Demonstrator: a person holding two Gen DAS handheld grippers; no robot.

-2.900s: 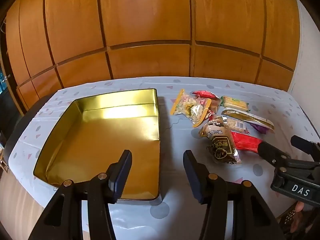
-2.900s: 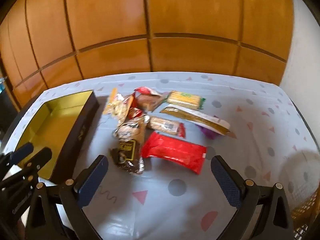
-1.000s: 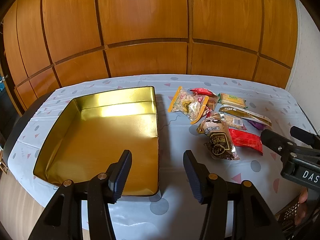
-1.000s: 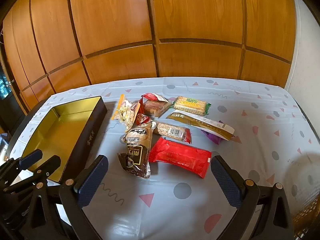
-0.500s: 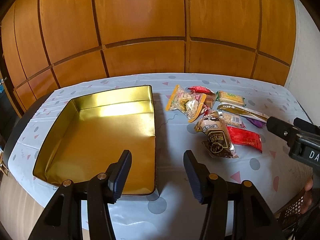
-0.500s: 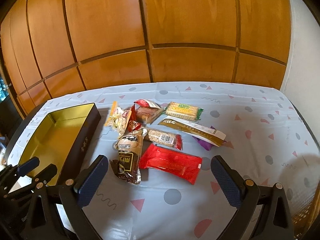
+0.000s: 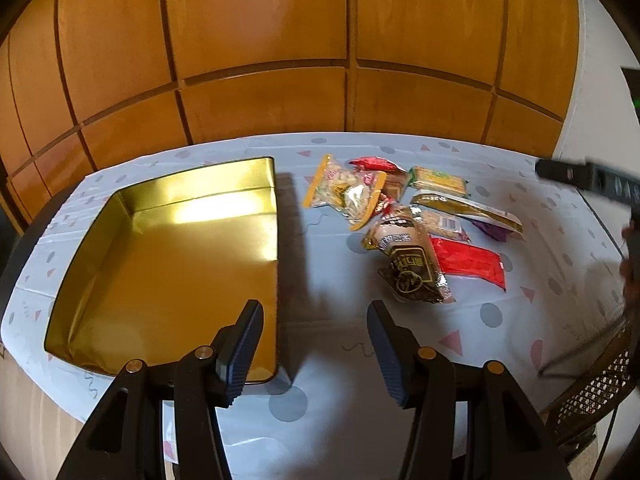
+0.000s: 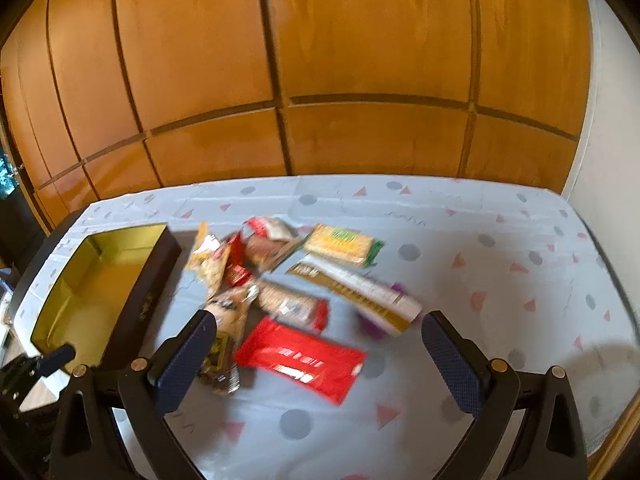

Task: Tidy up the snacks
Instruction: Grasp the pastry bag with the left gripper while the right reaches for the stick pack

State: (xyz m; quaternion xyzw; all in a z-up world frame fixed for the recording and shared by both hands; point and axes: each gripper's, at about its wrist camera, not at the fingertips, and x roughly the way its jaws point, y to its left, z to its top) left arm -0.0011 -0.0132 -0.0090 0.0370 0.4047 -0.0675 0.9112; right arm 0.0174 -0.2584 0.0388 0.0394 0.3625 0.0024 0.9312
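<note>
An open tin box [image 7: 276,216] with a gold inside lies on the left of the table and has nothing in it. A pile of snacks lies to its right: a red packet [image 7: 468,262], a dark brown bread packet [image 7: 412,268], a clear bag with orange edges [image 7: 344,192], a green and yellow cracker pack [image 7: 438,178] and a long gold packet [image 7: 468,208]. My left gripper [image 7: 314,320] hangs open at the box's near right corner, holding nothing. My right gripper [image 8: 320,328] stands wide open over the red packet [image 8: 300,358], with the view blurred.
A pale tablecloth [image 7: 320,400] with dots and triangles covers the table. Wooden panels [image 7: 260,40] close the far side and a white wall [image 8: 608,160] the right. Something wicker [image 7: 592,392] stands off the near right corner. The box's dark outer wall [image 8: 148,292] faces the snacks.
My right gripper has moved forward and up over the snacks, which now sit lower and closer in its view. In the left view it has risen towards the right edge. The left gripper has hardly moved.
</note>
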